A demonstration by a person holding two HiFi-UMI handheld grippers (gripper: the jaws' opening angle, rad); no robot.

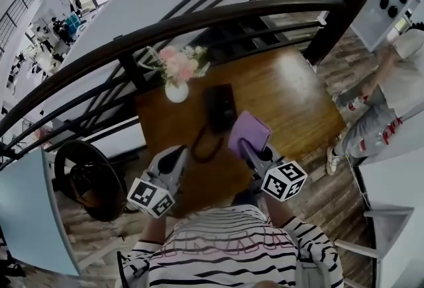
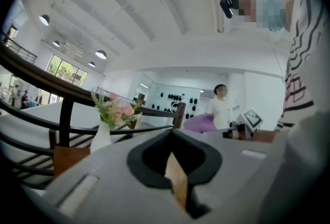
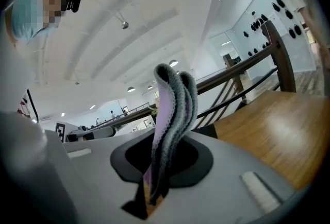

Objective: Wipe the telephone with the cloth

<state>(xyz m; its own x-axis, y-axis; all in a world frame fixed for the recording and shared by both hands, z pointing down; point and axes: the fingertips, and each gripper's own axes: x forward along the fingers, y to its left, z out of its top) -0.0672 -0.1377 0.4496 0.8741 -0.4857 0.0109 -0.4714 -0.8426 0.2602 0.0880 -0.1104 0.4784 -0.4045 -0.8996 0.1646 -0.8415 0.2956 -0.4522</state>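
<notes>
A: Status on the wipe?

B: Early, imo. Right gripper (image 1: 246, 145) is clamped on the cloth (image 1: 250, 131). It's folded, purple one side, grey the other, standing up out of the jaws. Left gripper (image 1: 179, 153) is pinched together w/ nothing in it.

A: Cloth on the phone yet?

B: Doesn't look it. Both gripper views aim up at the ceiling, so the cloth's prob. lifted. From the head view it sits just beside the telephone (image 1: 220, 108), at its right edge. Can't tell if they touch.

A: And the phone itself?

B: Black, low, lying on the wooden table (image 1: 291, 95) just beyond both grippers, approx. mid-table. Its cord (image 1: 194, 145) loops back toward the person. Too dark to say dusty vs clean.

A: Anything close behind it?

B: White vase w/ pink flowers (image 1: 177, 75) near its far-left corner, then the dark railing (image 1: 199, 22).

A: So what's left?

B: Basically the whole wipe. Only the cloth pickup looks done.
</notes>
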